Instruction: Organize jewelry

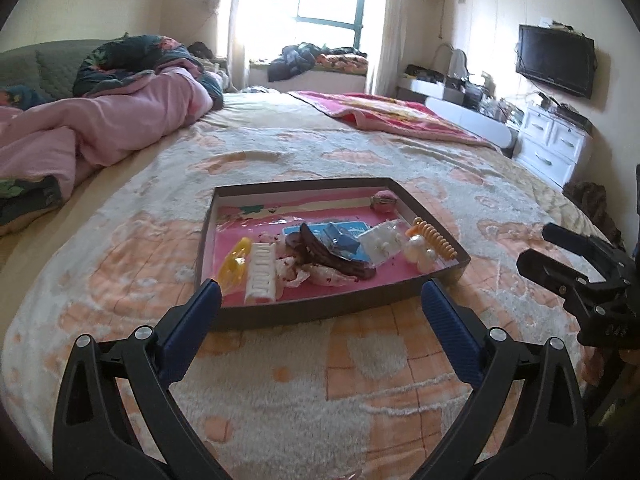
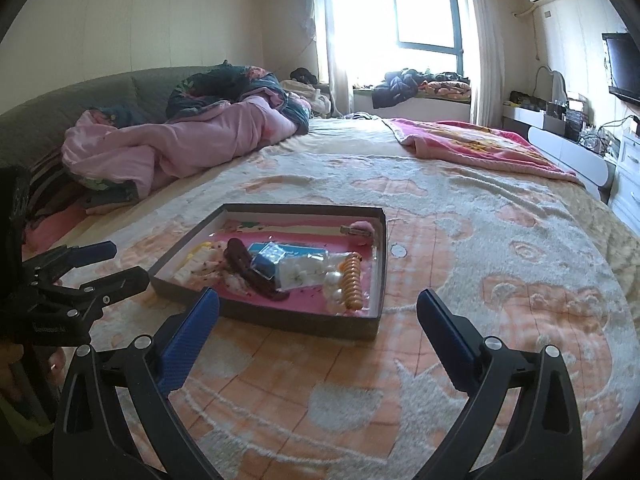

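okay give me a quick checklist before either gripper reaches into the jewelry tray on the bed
1. Left gripper jaws wide and empty: ok.
2. Right gripper jaws wide and empty: ok.
3. Tray flat on the blanket, in front of both grippers: ok.
4. Items separated for a clean pick: not ok; the brown hair clip lies across the middle pile.
5. Orange spiral hair tie and pearls at the tray's right edge, reachable: ok.
6. Nothing hidden under the pile: cannot tell.

Open blanket near, cluttered tray beyond

Bare bed blanket (image 2: 320, 380) nearside; tray (image 2: 280, 320) wall ahead, hair accessories (image 2: 272, 268) crowding its near half.
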